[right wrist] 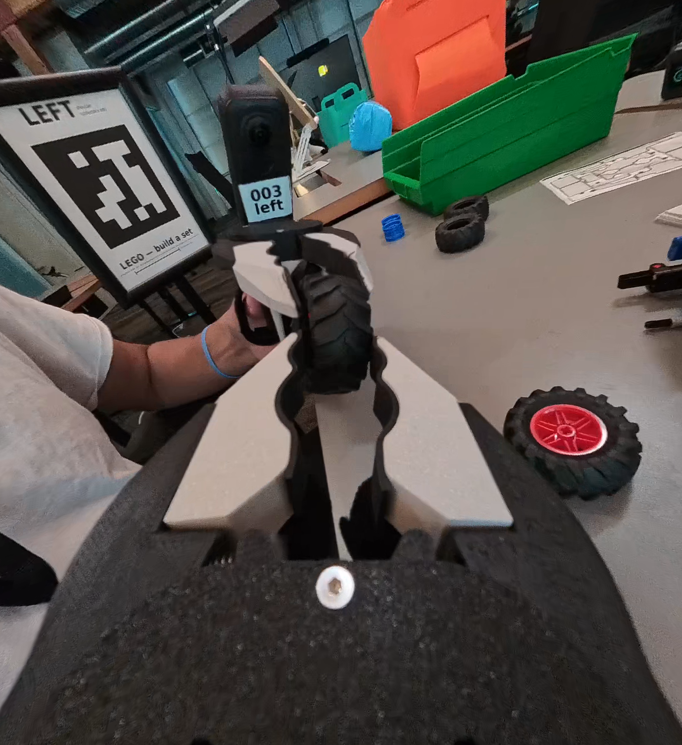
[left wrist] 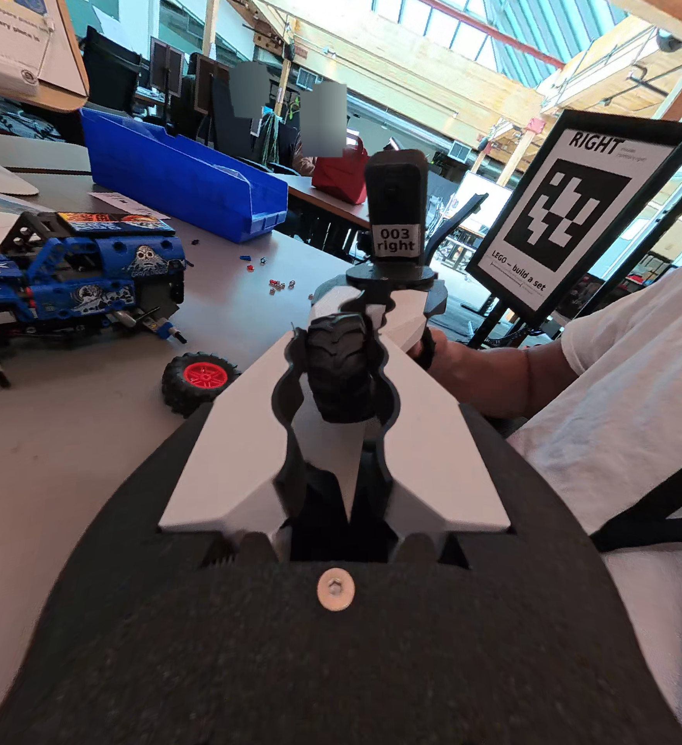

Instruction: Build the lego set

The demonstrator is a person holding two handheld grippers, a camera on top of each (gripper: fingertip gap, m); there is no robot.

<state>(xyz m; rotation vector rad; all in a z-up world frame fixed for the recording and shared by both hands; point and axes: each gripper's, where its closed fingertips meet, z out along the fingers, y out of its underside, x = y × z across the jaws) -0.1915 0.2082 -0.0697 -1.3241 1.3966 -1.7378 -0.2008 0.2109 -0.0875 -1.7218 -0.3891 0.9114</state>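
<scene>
Loose wheel [right wrist: 572, 441] beside open tabletop [right wrist: 472, 322]

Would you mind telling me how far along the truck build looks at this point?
Done: the blue truck body looks largely assembled, stickers on, and one wheel with a red rim lies finished on the table. In hand: both the left claw and the right claw grip one black tyre. Left: two bare tyres by the green bin, and no wheels visibly mounted.
</scene>
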